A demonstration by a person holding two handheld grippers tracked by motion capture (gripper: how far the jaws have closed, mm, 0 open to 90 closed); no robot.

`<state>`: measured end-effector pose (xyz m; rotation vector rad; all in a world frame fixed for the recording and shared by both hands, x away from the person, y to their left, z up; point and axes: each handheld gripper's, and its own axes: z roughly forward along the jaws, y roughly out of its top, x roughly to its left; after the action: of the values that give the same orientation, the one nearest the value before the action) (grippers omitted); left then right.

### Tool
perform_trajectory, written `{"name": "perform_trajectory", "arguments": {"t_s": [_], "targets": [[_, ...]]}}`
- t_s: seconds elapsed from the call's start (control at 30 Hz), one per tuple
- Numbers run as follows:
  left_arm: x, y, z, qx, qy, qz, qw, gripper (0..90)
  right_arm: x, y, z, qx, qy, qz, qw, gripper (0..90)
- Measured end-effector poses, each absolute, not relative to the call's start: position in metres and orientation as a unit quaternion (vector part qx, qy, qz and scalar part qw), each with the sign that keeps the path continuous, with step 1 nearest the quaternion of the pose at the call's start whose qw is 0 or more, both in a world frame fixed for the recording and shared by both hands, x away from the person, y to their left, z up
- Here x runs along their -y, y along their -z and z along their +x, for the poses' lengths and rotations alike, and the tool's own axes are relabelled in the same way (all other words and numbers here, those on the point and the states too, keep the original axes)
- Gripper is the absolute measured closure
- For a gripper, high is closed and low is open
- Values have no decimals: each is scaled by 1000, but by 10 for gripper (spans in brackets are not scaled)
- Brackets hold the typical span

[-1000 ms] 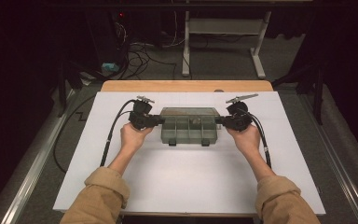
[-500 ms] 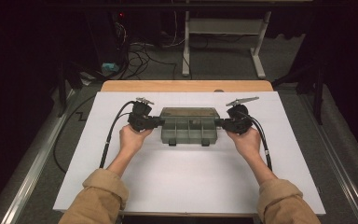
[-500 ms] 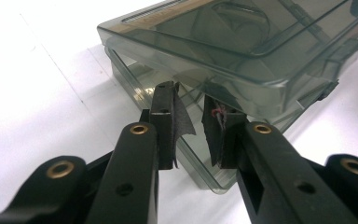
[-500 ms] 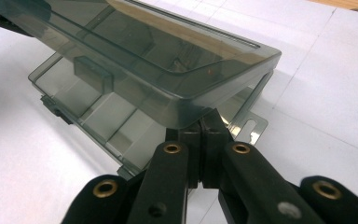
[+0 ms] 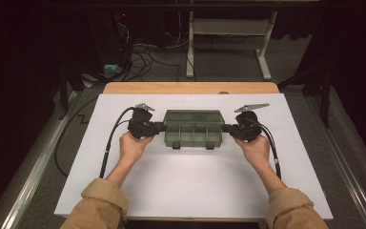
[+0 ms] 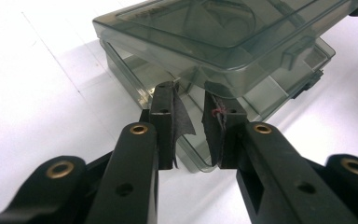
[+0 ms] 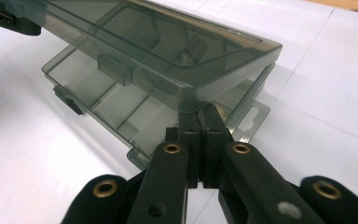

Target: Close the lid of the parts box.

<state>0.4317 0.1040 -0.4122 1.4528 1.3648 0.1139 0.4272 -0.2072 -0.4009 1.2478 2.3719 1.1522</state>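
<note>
High view: smoky clear compartment box (image 5: 193, 129) mid-table on the white sheet (image 5: 190, 191), a gripper at each end; lid angle unreadable from above. Gripper views show the lid (image 6: 223, 32) raised off the base (image 7: 121, 107), dividers visible beneath. Left gripper (image 6: 195, 100): jaws apart with a clear gap, tips at the lid's edge; whether they touch it, cannot tell. Right gripper (image 7: 200, 112): jaws pressed together at the lid's corner, apparently pinching its rim.
</note>
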Motion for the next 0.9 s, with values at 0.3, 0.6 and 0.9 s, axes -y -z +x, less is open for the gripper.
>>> {"name": "perform_trajectory", "arguments": {"t_s": [0.3, 0.6, 0.9], "targets": [[-104, 415, 423, -567, -51, 616, 544, 732, 208, 407, 422, -809, -392, 424, 109, 900], [-112, 420, 421, -574, -54, 617, 535, 697, 209, 409, 419, -809, -393, 423, 108, 900], [-130, 414, 429, -592, -83, 594, 537, 648, 205, 414, 418, -813, -393, 418, 102, 900]]}}
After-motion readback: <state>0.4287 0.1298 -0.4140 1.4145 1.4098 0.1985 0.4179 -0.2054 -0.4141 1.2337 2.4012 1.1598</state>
